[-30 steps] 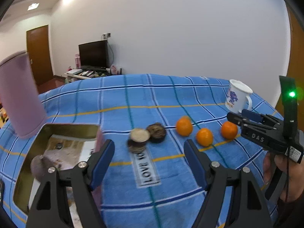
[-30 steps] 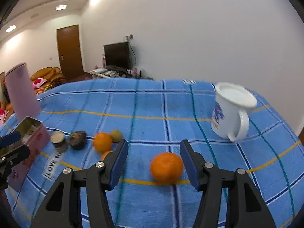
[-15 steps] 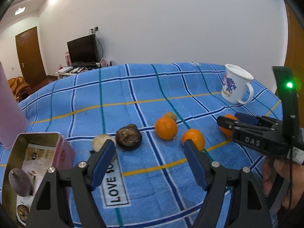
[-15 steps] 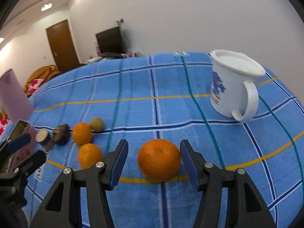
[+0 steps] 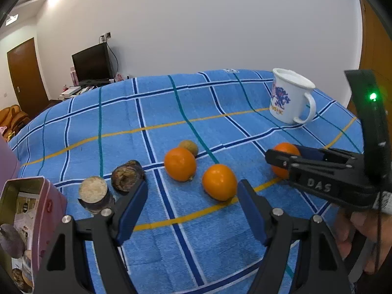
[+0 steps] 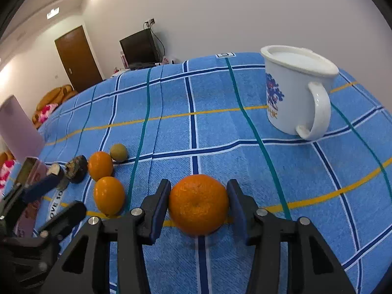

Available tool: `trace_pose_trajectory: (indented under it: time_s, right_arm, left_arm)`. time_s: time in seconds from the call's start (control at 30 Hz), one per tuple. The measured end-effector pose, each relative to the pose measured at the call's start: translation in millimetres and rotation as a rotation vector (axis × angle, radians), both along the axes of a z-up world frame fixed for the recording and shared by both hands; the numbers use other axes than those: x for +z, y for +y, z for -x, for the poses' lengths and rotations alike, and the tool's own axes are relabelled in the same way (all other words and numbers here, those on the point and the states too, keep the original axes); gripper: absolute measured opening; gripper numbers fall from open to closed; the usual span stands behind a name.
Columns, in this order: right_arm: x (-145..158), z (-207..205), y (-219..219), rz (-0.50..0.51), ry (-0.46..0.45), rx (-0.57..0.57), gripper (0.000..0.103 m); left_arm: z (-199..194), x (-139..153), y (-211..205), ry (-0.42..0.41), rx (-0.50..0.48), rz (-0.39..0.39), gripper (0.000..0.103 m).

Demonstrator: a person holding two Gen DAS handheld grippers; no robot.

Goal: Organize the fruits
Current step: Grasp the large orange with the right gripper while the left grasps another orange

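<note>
While clamped between both blue pads of the right gripper (image 6: pixel 198 204), sits on the blue plaid towel-like tablecloth (image 6: pixel 220 127) as the landmark: one large round orange mandarin with a dimpled skin (image 6: pixel 198 204).

Far left of that mandarin: tall pale-pink cylindrical cup (image 6: pixel 18 127), only partly in frame. Just below the cup, still far left of the mandarin: open pink rectangular tin box (image 5: pixel 31 210) with printed paper and a dark rounded fruit inside (image 5: pixel 9 240). Left of the mandarin, beside the tin: cut brown fruit with a pale flat face (image 5: pixel 94 193), touching or nearly touching a dark wrinkled brown fruit (image 5: pixel 127 175). Closer on the mandarin's left: smooth orange citrus (image 5: pixel 180 163), with a small round tan-green fruit (image 5: pixel 188 147) just behind it. Nearest on the mandarin's left, apart from it: second smooth orange citrus (image 5: pixel 219 182).

Left gripper (image 5: pixel 192 207) spread wide and grasping nothing, hovering left of the mandarin, its fingers straddling the space in front of the two smooth citrus fruits; left blue pad (image 5: pixel 132 210) close to the dark wrinkled fruit.

Right of and behind the mandarin, well apart: upright white ceramic mug with a blue print (image 6: pixel 294 93), handle turned toward the camera.
</note>
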State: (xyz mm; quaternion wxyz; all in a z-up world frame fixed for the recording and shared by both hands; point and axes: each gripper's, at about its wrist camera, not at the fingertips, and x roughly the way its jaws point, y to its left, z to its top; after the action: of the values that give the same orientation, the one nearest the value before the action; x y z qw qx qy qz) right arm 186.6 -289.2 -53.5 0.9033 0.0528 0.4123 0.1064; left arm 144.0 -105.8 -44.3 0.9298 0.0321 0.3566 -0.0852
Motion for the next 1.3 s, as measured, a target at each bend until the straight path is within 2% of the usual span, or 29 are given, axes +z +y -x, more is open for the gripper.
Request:
trace_pose_trajectory:
  time_s: [0.07, 0.27, 0.37, 0.43, 0.5, 0.57, 0.7, 0.77, 0.93, 1.3]
  right_arm:
    - [-4, 1, -2, -0.016, 0.034, 0.014, 0.05]
    - [-2, 7, -3, -0.009, 0.019, 0.012, 0.048]
    - [3, 11, -10, -0.01, -0.011, -0.033, 0.048]
    - [5, 15, -14, -0.006, -0.027, -0.055, 0.048]
    - [7, 16, -16, -0.008, -0.036, -0.069, 0.048]
    - [8, 16, -18, -0.019, -0.039, -0.078, 0.048]
    - [9, 15, -16, -0.021, -0.043, -0.067, 0.048]
    - [10, 16, -15, -0.016, -0.05, -0.057, 0.048]
    - [11, 17, -13, -0.016, -0.059, -0.047, 0.048]
    - [19, 27, -9, -0.023, -0.126, -0.012, 0.048]
  left_arm:
    - [-2, -2, 2, 0.007, 0.007, 0.001, 0.078]
    - [-6, -5, 0, 0.03, -0.005, 0.026, 0.076]
    - [-6, -4, -4, 0.028, -0.026, 0.051, 0.076]
    - [-9, -5, -9, 0.033, -0.038, 0.047, 0.071]
    - [-15, -8, -14, 0.064, -0.055, 0.068, 0.056]
    - [-21, -13, -18, 0.09, -0.058, 0.077, 0.047]
    - [-27, -17, -21, 0.118, -0.063, 0.106, 0.045]
    - [-30, -17, -23, 0.122, -0.07, 0.104, 0.039]
    - [-31, -18, -23, 0.12, -0.077, 0.115, 0.038]
    - [-15, -7, -20, 0.024, -0.065, 0.092, 0.038]
